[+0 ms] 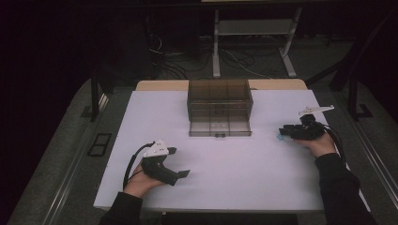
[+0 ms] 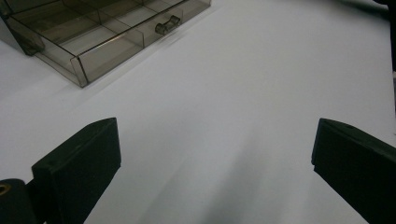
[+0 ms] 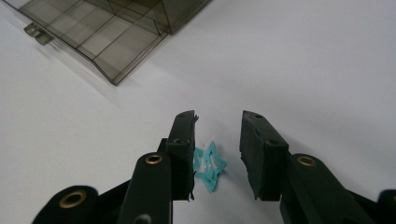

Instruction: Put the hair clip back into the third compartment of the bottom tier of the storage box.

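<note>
A small teal star-shaped clip [image 3: 208, 165] lies flat on the white table [image 1: 225, 164], seen as a teal speck [image 1: 280, 138] at the right in the high view. My right gripper [image 3: 218, 121] straddles it with the jaws partly apart. The star lies beside the left jaw, and a gap separates it from the other jaw. From above, the right gripper [image 1: 283, 132] points left, low over the table. My left gripper [image 1: 179, 162] rests near the front left, and its jaws [image 2: 215, 128] stand wide open around bare table.
A smoky see-through drawer box [image 1: 219, 96] stands at the back middle of the table. Its bottom drawer [image 1: 219, 127] is pulled out toward me, showing divided compartments [image 2: 107, 37] and a small handle [image 2: 167, 24]. Dark floor and cables lie beyond the table.
</note>
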